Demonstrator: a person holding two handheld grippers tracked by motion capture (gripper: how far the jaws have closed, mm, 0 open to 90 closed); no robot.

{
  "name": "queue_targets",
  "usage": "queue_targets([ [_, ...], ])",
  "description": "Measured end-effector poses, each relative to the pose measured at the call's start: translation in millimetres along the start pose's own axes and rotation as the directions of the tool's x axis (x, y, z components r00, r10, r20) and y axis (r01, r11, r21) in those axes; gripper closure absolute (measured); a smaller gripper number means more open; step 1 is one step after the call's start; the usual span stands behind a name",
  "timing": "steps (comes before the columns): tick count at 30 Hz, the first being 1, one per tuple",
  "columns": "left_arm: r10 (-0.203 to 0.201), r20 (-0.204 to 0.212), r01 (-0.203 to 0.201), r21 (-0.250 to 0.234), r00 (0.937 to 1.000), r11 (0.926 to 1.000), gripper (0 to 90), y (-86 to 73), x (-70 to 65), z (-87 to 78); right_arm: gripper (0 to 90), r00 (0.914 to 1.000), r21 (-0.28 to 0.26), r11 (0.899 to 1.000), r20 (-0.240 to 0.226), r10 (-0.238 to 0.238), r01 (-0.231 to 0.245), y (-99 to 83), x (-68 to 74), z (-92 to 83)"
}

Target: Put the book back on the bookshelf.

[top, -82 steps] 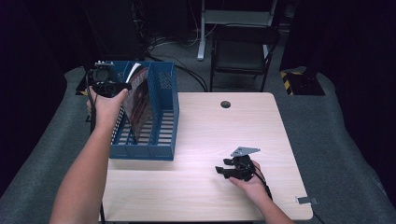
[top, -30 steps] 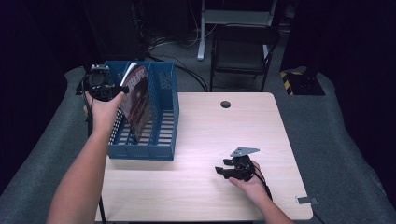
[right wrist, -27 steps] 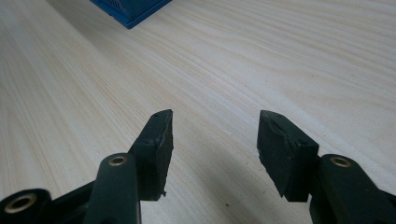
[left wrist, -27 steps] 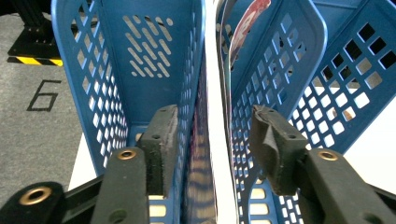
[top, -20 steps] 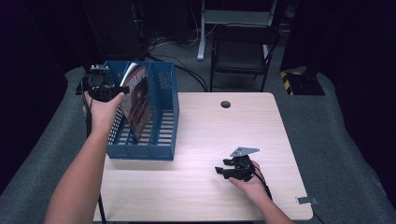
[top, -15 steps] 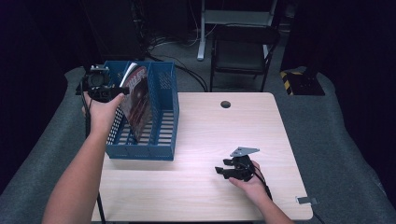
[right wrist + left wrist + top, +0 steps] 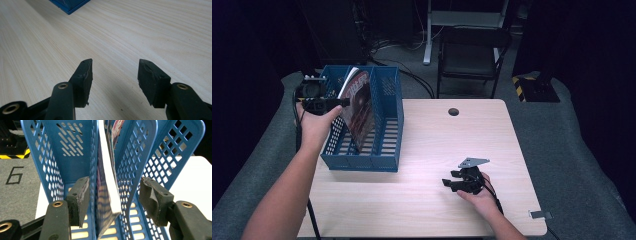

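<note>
The left forearm is stretched forward along the table's left edge, and the left gripper point(image 7: 319, 100) is held at the rear left of the blue file organiser point(image 7: 387, 125). The right hand point(image 7: 479, 192) is rested on the wooden table point(image 7: 437, 145) near its front edge, with the right gripper point(image 7: 113, 75) held low, its jaws wide apart over bare wood.

One organiser and one magazine point(image 7: 106, 195) are seen. The magazine is stood on edge in the organiser, tilted. The left jaws have just been opening; the magazine lies between them, and neither pad is pressed against it.
</note>
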State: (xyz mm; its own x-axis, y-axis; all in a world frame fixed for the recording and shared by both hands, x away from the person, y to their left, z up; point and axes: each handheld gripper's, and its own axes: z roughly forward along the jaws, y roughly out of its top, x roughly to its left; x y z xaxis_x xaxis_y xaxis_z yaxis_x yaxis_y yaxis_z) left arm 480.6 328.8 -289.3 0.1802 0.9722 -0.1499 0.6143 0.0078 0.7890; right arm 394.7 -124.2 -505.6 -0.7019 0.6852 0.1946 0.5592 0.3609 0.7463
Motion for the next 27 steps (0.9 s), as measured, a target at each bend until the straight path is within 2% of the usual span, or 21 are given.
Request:
queue_targets([
  [2,0.008,0.003,-0.008,0.000,1.0000,1.0000,41.9,-2.3,0.7,-2.9,45.5,1.0000,-0.004,1.000,0.001,0.003,-0.003,-0.2,0.9,0.5],
  [13,0.027,0.088,-0.027,-0.005,0.9957,0.9996,41.9,-18.6,1.6,-30.5,45.2,1.0000,0.006,1.000,-0.005,0.007,-0.007,-0.1,0.9,0.6],
  [20,0.053,0.108,-0.052,-0.010,0.9927,0.9986,41.9,-28.1,1.9,-43.6,45.0,1.0000,0.006,1.000,-0.005,0.001,-0.001,-0.2,0.6,1.2],
  [22,0.059,0.119,-0.060,0.004,0.9912,0.9982,41.9,-30.1,1.9,-46.9,45.0,1.0000,0.004,1.000,-0.004,0.004,-0.004,-0.4,0.4,1.2],
  [27,0.063,0.151,-0.062,-0.010,0.9865,0.9980,41.9,-37.0,-1.0,-52.5,44.7,1.0000,0.005,1.000,-0.004,0.004,-0.004,-0.6,0.2,1.2],
])
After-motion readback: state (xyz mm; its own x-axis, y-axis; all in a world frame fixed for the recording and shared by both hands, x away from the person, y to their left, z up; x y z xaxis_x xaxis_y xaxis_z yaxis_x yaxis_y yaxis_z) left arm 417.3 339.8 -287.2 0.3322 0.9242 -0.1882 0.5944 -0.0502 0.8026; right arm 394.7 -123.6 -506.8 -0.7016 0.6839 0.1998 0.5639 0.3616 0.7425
